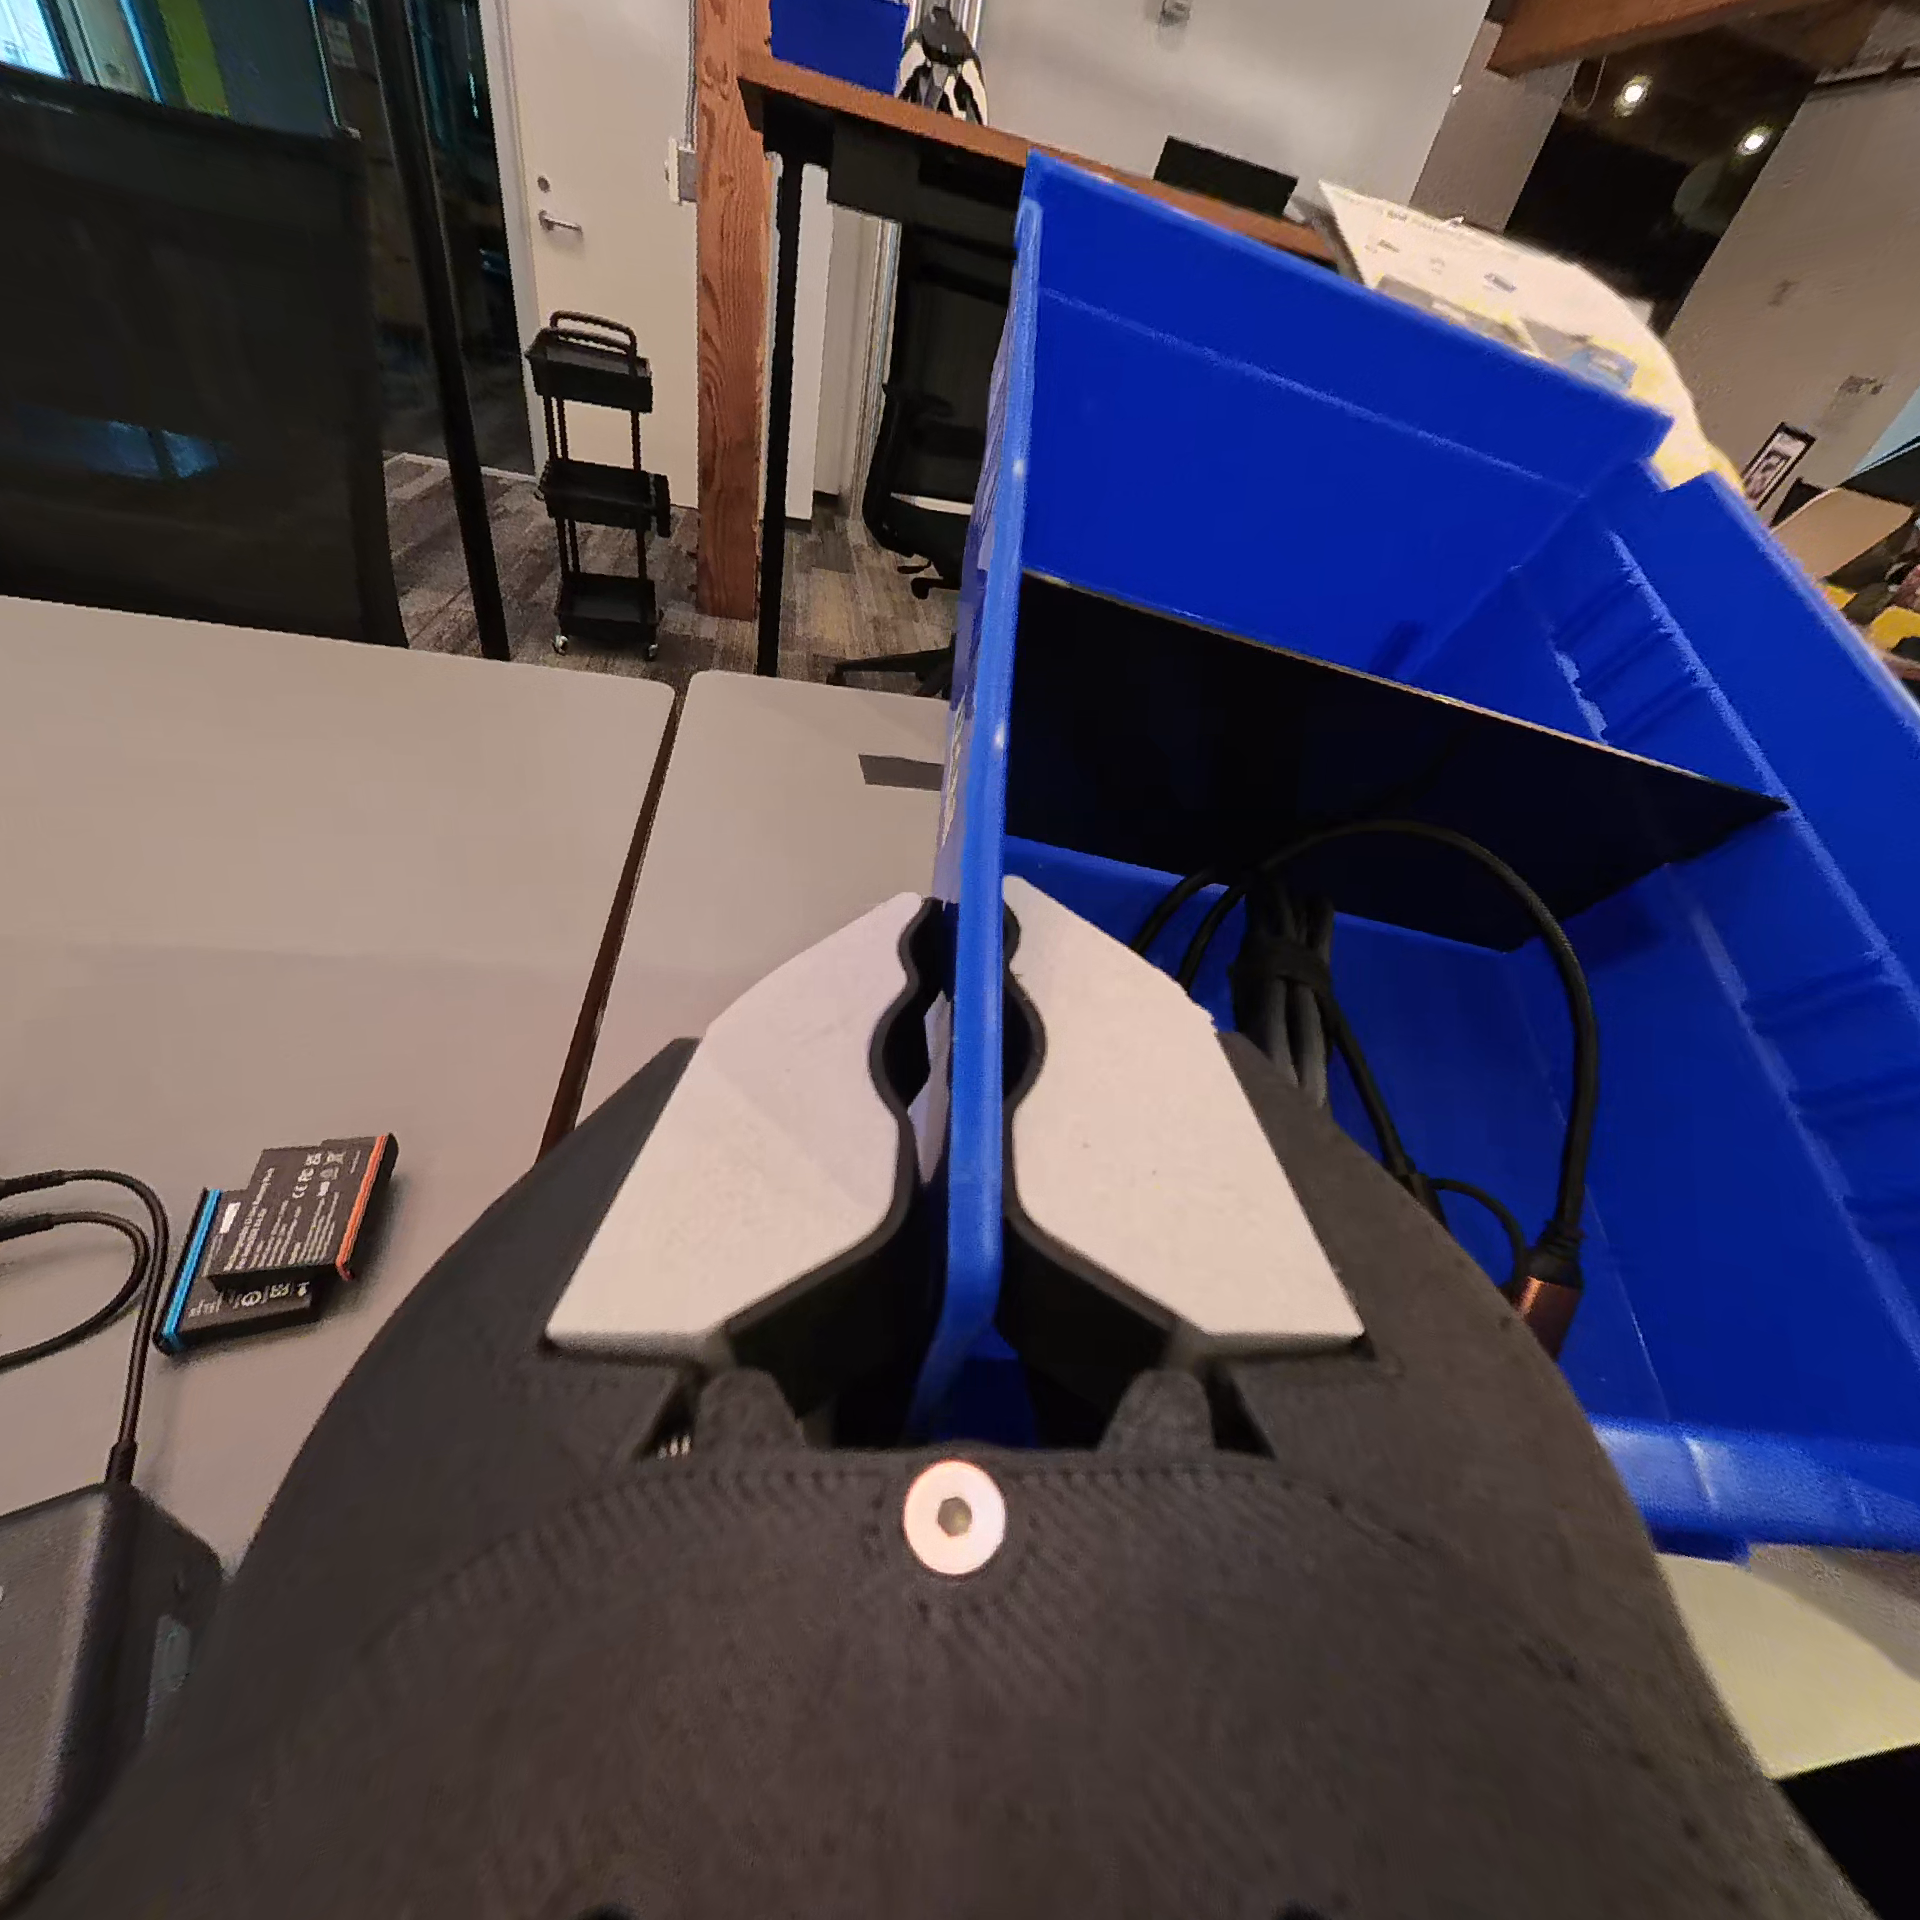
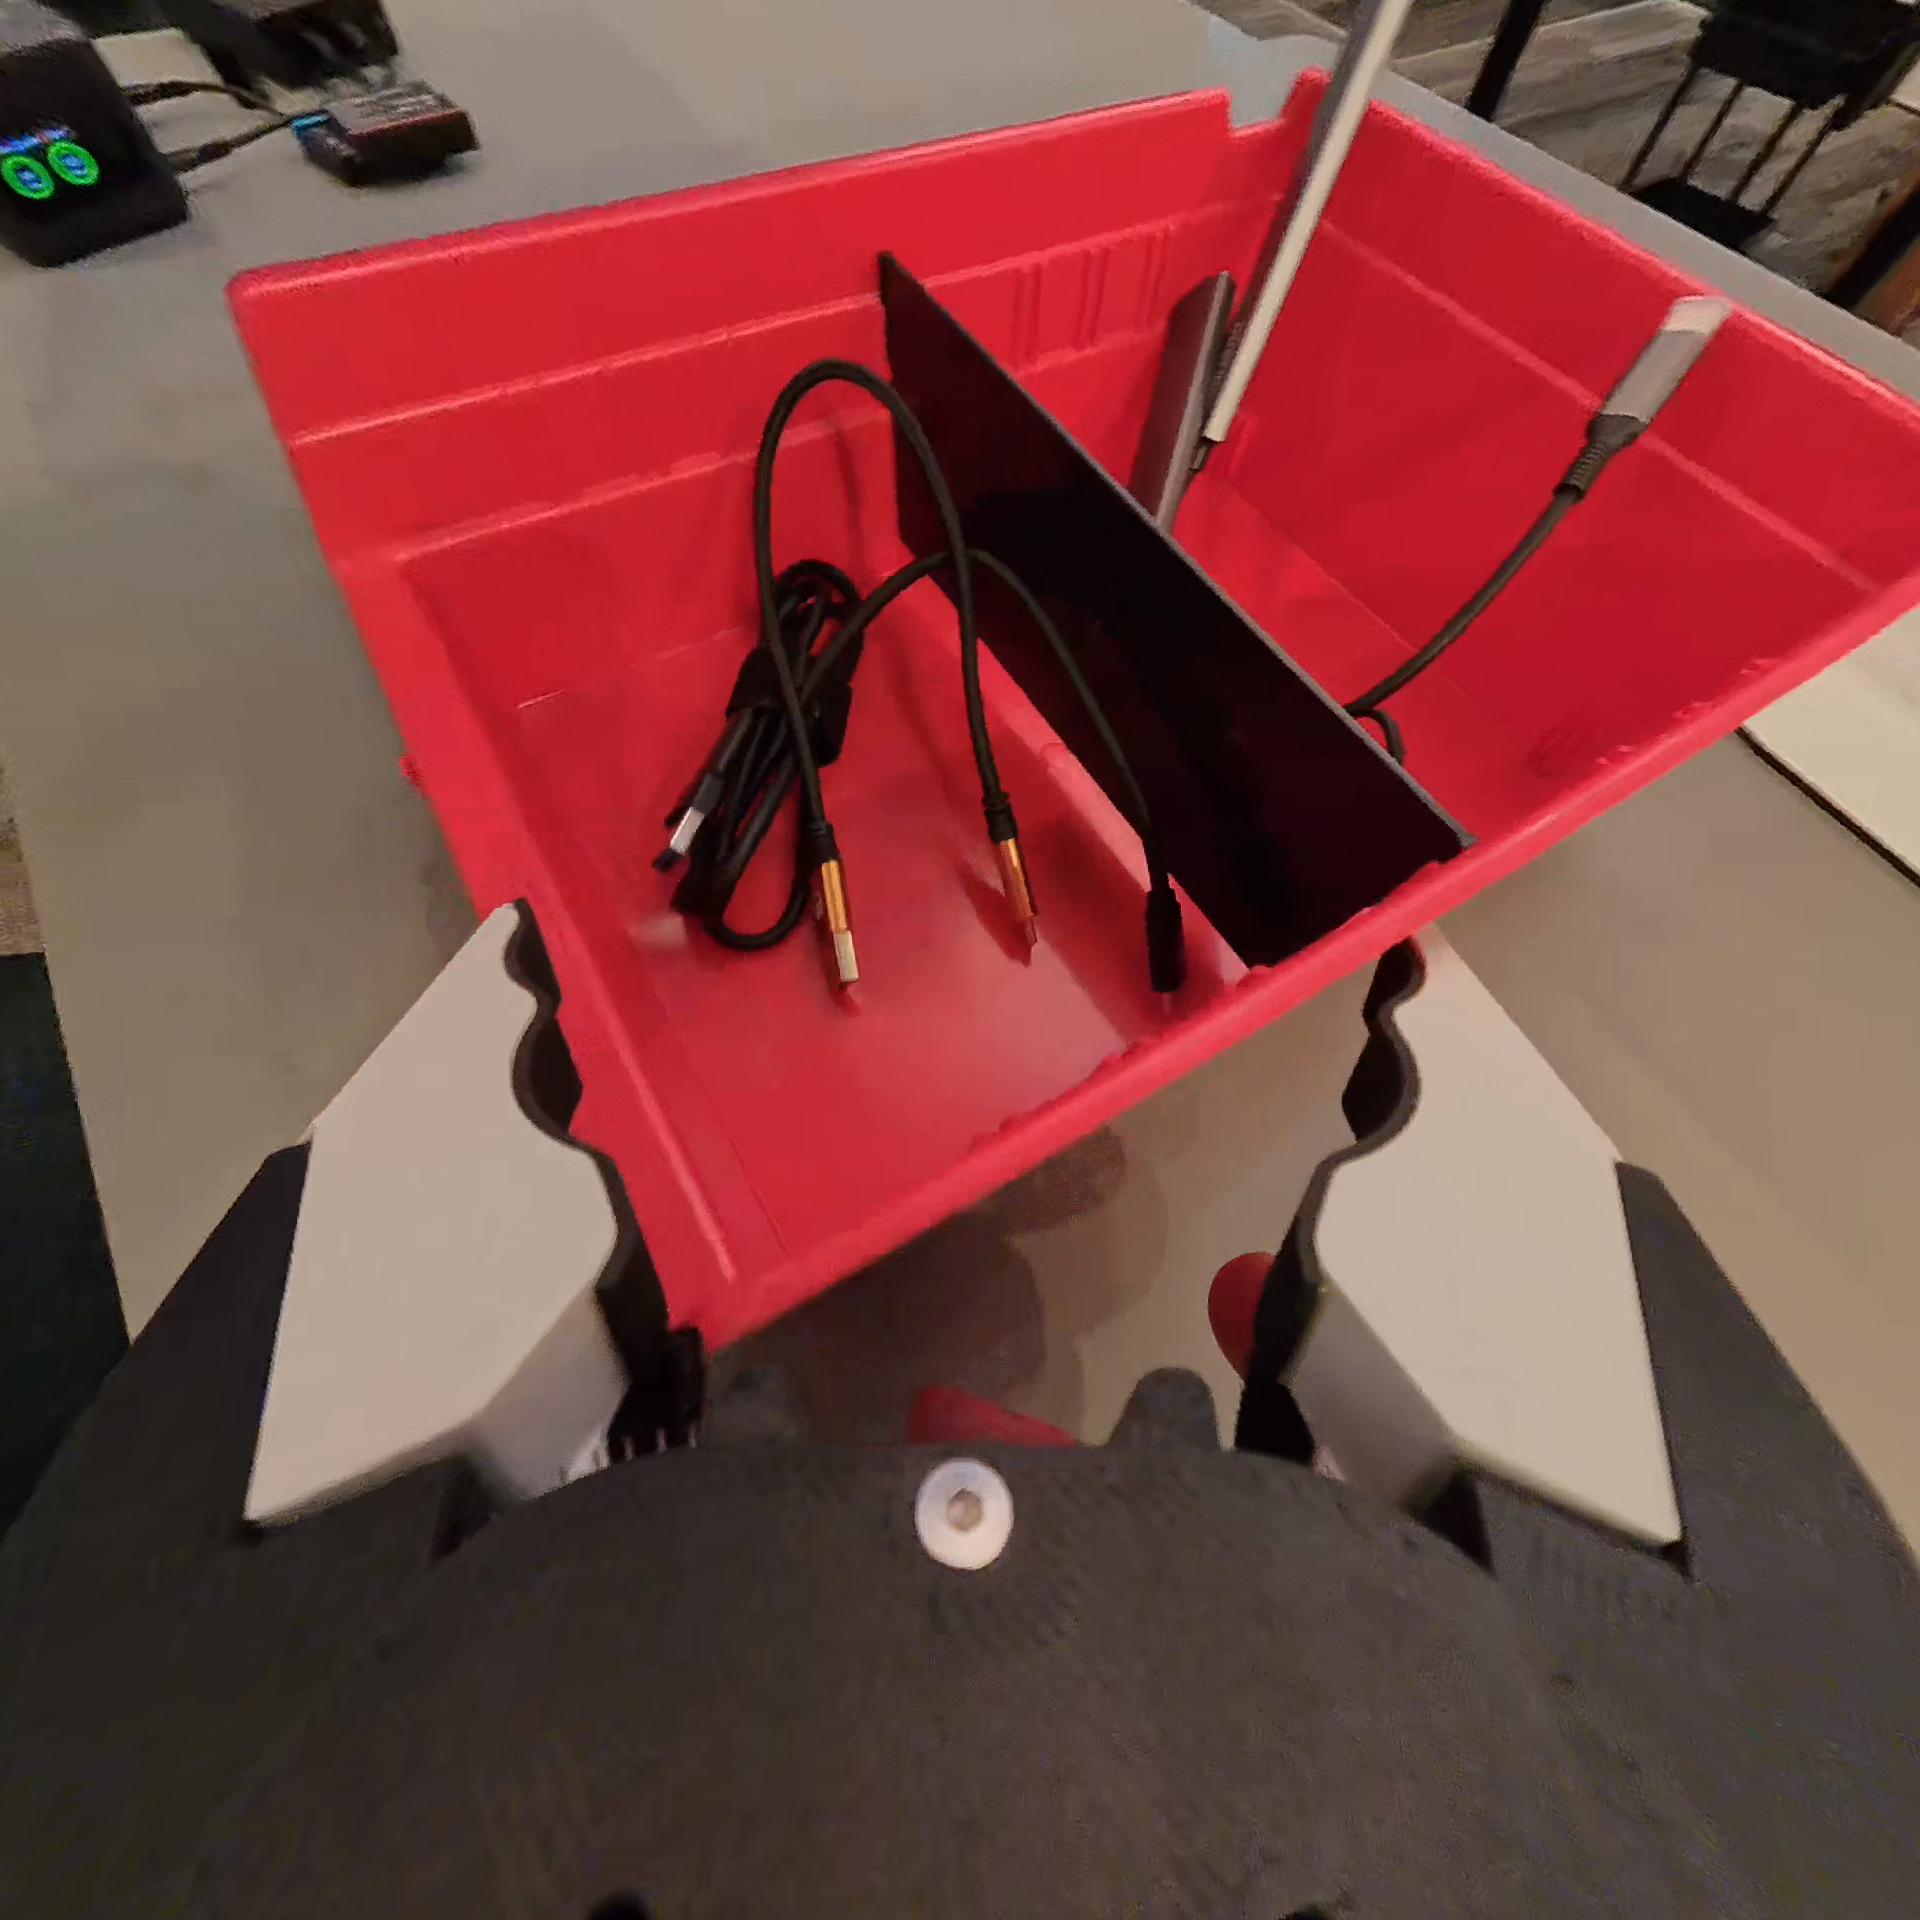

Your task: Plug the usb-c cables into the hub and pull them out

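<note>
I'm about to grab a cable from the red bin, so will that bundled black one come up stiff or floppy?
Probably floppy: the bundled black cable lies in loose loops in the red bin. Its middle looks tied, so it may lift as one clump. Free ends would likely dangle and could snag the black divider.

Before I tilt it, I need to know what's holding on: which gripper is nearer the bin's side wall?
Left. The left gripper is shut on the bin wall, one finger inside. The right gripper is open at the near corner, gripping nothing.
</note>
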Demonstrator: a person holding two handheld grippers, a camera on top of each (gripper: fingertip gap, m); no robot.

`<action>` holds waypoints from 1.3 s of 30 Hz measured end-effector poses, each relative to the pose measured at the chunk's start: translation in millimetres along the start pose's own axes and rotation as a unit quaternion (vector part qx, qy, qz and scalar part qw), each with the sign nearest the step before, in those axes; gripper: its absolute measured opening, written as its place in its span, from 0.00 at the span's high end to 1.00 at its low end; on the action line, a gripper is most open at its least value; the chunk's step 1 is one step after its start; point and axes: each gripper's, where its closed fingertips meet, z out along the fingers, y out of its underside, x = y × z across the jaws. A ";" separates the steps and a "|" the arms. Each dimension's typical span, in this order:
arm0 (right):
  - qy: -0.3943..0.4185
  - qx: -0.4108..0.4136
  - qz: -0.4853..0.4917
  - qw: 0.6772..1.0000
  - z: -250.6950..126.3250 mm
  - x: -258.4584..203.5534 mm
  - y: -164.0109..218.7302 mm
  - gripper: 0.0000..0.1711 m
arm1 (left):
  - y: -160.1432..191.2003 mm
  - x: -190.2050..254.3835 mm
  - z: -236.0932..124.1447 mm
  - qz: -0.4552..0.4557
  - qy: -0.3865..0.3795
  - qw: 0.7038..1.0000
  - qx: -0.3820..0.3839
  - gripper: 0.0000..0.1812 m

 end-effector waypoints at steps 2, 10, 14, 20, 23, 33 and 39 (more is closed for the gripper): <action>-0.014 0.005 0.006 1.000 10.4 -10.1 -8.0 0.14 | -3.2 1.3 -0.6 -0.003 0.002 1.000 0.005 0.96; -0.047 0.017 0.007 0.999 51.5 -43.3 -34.7 0.12 | -12.8 6.4 -3.8 -0.002 0.007 1.000 0.019 0.96; -0.092 0.027 -0.002 0.995 65.3 -66.6 -44.7 0.14 | -16.3 9.0 -4.4 -0.005 0.010 1.000 0.025 0.97; -0.079 0.029 -0.024 0.996 66.3 -69.1 -47.0 0.13 | -18.0 13.2 -5.3 -0.001 0.013 1.000 0.027 0.96; -0.067 0.035 -0.033 0.997 58.2 -62.3 -48.6 0.13 | -17.5 16.2 -3.5 -0.003 0.016 0.999 0.028 0.96; -0.047 0.065 -0.043 0.996 20.1 -47.6 -60.1 0.14 | -13.8 37.9 5.4 0.004 0.028 0.999 0.023 0.97; -0.060 0.123 0.003 0.991 -47.1 -32.5 -72.6 0.16 | -9.7 65.0 18.0 0.005 0.045 0.999 0.020 0.97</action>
